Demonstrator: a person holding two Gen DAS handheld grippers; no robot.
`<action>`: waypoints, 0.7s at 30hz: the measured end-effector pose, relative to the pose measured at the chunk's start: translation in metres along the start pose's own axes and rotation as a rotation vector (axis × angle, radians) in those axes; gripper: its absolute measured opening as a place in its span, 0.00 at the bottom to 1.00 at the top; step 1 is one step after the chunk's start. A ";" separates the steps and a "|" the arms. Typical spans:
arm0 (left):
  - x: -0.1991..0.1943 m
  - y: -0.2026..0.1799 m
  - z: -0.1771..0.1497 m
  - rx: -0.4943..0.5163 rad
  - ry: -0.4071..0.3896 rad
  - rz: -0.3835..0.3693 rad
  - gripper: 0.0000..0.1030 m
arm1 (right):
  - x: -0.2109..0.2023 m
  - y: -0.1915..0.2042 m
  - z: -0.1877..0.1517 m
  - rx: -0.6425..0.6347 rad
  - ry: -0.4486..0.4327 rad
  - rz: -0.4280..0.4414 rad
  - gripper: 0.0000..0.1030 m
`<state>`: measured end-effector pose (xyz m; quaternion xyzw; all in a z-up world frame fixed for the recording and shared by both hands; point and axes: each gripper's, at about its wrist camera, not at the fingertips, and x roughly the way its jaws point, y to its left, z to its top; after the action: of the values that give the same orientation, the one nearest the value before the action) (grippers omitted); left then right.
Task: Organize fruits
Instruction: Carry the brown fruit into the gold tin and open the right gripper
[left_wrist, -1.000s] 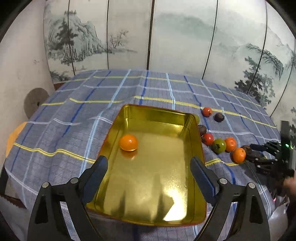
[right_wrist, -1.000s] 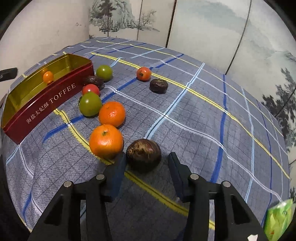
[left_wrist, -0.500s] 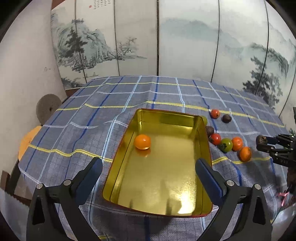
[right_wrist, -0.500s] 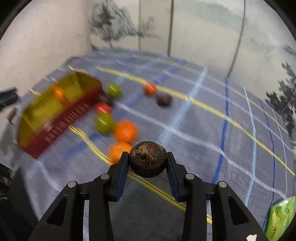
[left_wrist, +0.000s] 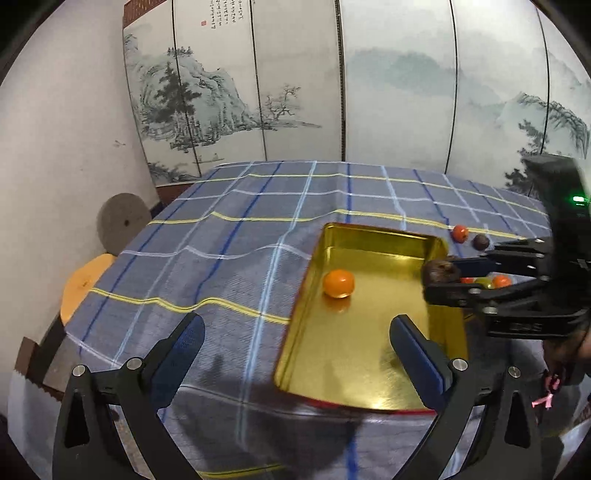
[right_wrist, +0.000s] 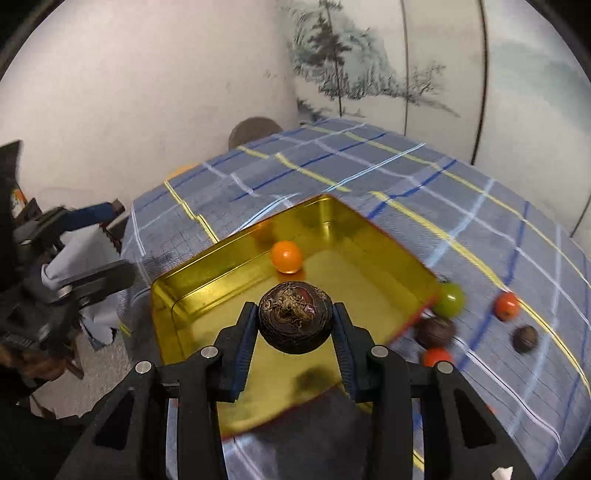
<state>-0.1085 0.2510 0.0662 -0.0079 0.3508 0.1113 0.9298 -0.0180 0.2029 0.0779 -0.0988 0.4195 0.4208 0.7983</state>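
Note:
My right gripper (right_wrist: 295, 325) is shut on a dark brown round fruit (right_wrist: 294, 320) and holds it in the air over the gold tin (right_wrist: 192, 295). The same gripper (left_wrist: 437, 275) and brown fruit (left_wrist: 439, 271) show in the left wrist view above the tin's (left_wrist: 369, 232) right wall. One orange fruit (left_wrist: 338, 283) lies inside the tin, also in the right wrist view (right_wrist: 286, 256). My left gripper (left_wrist: 295, 339) is open and empty, above the tin's near left corner.
Loose fruits lie on the checked tablecloth (left_wrist: 229, 236) right of the tin: a green one (right_wrist: 448, 300), red ones (right_wrist: 506, 305) (right_wrist: 437, 357) and brown ones (right_wrist: 435, 331) (right_wrist: 524, 338). A painted screen (left_wrist: 369, 85) stands behind the table. An orange stool (left_wrist: 83, 282) stands at the left.
My right gripper closed on the brown fruit, lifted it off the cloth and carried it left over the tin. My left gripper drew back and shifted left.

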 end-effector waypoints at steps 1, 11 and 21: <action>0.000 0.002 -0.001 0.001 0.000 0.004 0.97 | 0.008 0.002 0.002 -0.005 0.016 -0.005 0.36; 0.015 0.018 -0.008 -0.003 0.030 0.035 0.97 | 0.051 -0.001 0.010 0.023 0.105 -0.030 0.37; 0.029 0.016 -0.011 0.017 0.068 0.034 0.97 | 0.056 -0.010 0.020 0.087 0.073 -0.026 0.46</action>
<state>-0.0978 0.2717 0.0404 0.0022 0.3833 0.1239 0.9153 0.0180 0.2396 0.0468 -0.0849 0.4650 0.3877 0.7914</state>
